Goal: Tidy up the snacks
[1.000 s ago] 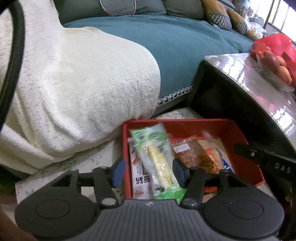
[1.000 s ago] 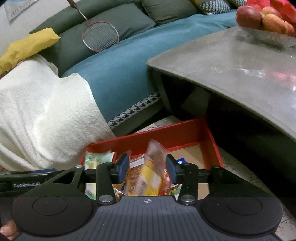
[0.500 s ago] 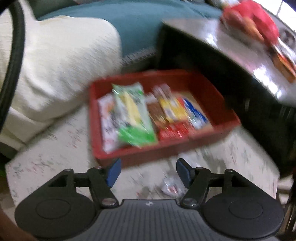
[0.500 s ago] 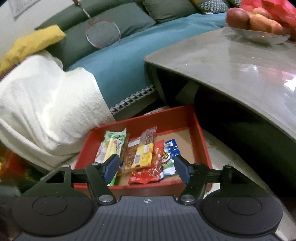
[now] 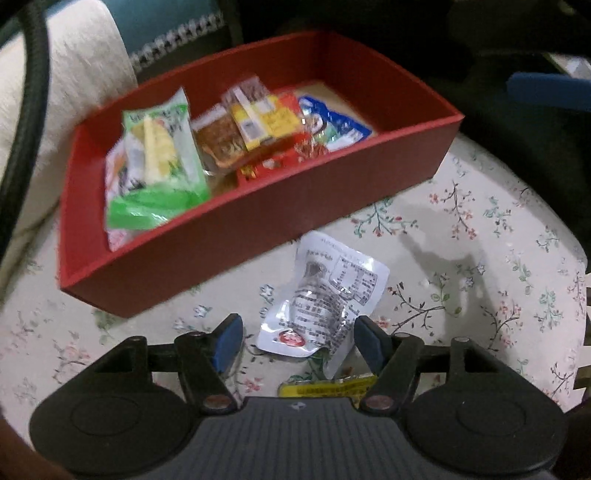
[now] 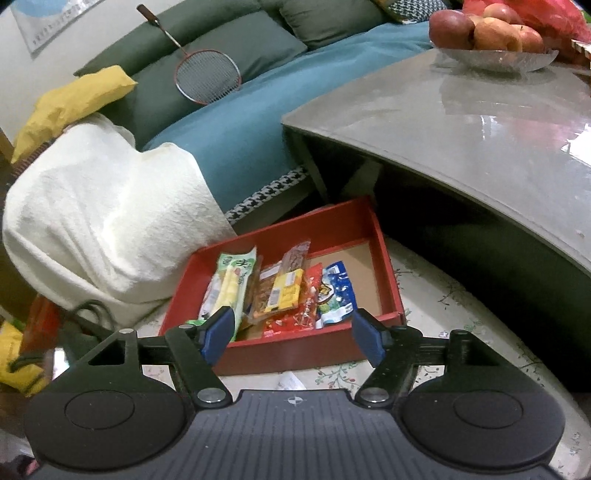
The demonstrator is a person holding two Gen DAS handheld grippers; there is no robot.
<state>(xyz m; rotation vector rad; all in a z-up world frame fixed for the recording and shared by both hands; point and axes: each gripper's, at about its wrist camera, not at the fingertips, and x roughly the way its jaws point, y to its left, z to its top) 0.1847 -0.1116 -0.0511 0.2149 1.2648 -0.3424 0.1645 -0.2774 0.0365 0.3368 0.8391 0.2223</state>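
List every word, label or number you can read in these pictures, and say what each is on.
None can be read.
White-and-silver foil packet on the floral cloth: printed text and a table, too small.
Yellow label below it: blurred.
Snack wrappers in the red box: blurred.
Wall poster: too small.

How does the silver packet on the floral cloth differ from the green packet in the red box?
The silver packet lies outside the red box, on the floral cloth; the green packet is inside, at the box's left end. The silver packet is crumpled, showing printed label text; the green packet looks fuller, with a yellow snack visible. The silver one looks smaller. Both are sealed snack wrappers.
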